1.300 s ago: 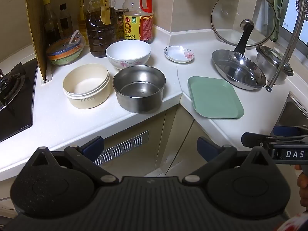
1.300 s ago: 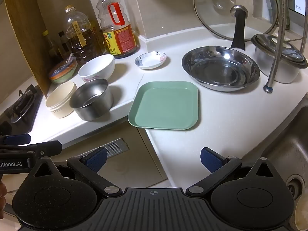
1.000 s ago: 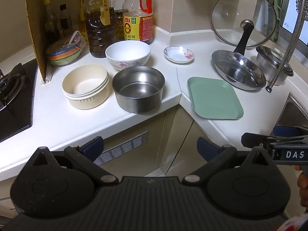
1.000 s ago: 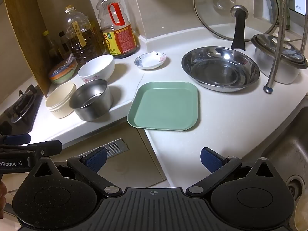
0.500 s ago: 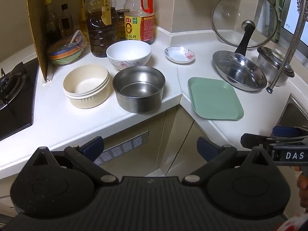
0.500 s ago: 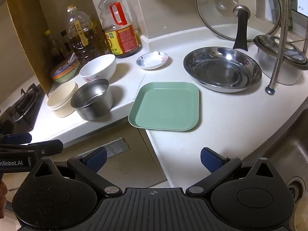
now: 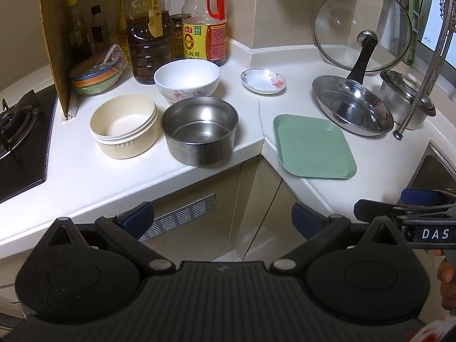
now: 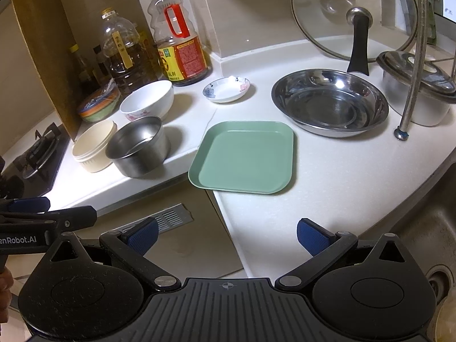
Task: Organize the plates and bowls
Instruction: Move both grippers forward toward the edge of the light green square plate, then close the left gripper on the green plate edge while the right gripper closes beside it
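On the white corner counter stand a cream bowl, a steel bowl, a white flowered bowl, a small flowered saucer, a green square plate and a wide steel dish. They also show in the right wrist view: green plate, steel bowl, steel dish. My left gripper is open and empty, held off the counter's front edge. My right gripper is open and empty, just before the green plate.
Oil and sauce bottles stand at the back wall. A glass lid leans in the corner beside a lidded steel pot. A gas hob lies at left, a sink at right. A wrapped bowl stack sits by a cardboard sheet.
Both views have drifted very slightly; the dishes have not moved and both grippers stay open.
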`<action>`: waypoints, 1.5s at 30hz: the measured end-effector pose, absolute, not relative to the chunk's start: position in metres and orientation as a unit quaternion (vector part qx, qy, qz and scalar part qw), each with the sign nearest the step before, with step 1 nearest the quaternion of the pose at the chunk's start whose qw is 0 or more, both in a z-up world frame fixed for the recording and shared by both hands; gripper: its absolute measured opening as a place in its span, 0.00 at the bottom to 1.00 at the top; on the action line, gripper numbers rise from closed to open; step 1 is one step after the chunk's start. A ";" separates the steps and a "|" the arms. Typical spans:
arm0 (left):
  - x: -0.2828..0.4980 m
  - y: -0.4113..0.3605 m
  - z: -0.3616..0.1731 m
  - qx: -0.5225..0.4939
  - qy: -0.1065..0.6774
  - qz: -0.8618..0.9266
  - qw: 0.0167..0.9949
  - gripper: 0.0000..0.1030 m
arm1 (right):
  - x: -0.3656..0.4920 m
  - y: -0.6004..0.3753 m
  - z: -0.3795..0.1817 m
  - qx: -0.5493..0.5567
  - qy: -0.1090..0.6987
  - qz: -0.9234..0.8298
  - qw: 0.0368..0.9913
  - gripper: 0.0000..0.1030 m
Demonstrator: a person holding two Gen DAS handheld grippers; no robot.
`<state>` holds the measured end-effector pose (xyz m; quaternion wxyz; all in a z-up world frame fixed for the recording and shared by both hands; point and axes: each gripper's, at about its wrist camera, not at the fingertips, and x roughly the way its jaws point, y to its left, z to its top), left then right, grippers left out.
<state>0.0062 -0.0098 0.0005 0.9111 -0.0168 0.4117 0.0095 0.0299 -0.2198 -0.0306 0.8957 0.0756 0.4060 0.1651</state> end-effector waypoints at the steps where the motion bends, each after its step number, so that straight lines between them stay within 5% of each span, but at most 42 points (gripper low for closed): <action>1: 0.006 -0.012 0.001 -0.016 0.411 0.010 0.912 1.00 | 0.030 -0.222 -0.031 0.077 0.404 0.165 0.896 1.00; 16: 0.022 -0.053 -0.017 -0.011 0.407 0.005 0.914 0.99 | 0.028 -0.275 -0.042 0.105 0.377 0.148 0.908 1.00; 25: 0.054 -0.064 -0.026 -0.020 0.384 -0.025 0.923 0.88 | 0.043 -0.285 -0.050 0.116 0.364 0.141 0.913 0.99; 28: 0.068 -0.068 -0.030 -0.018 0.374 -0.033 0.927 0.84 | 0.052 -0.285 -0.054 0.117 0.357 0.139 0.916 0.83; 34: 0.097 -0.076 -0.043 0.011 0.356 -0.056 0.933 0.69 | 0.073 -0.281 -0.061 0.124 0.348 0.127 0.921 0.69; 36: 0.107 -0.077 -0.049 0.015 0.360 -0.067 0.930 0.57 | 0.081 -0.278 -0.065 0.126 0.351 0.122 0.920 0.63; 45: 0.133 -0.075 -0.069 0.018 0.381 -0.091 0.920 0.39 | 0.110 -0.268 -0.079 0.130 0.363 0.115 0.915 0.42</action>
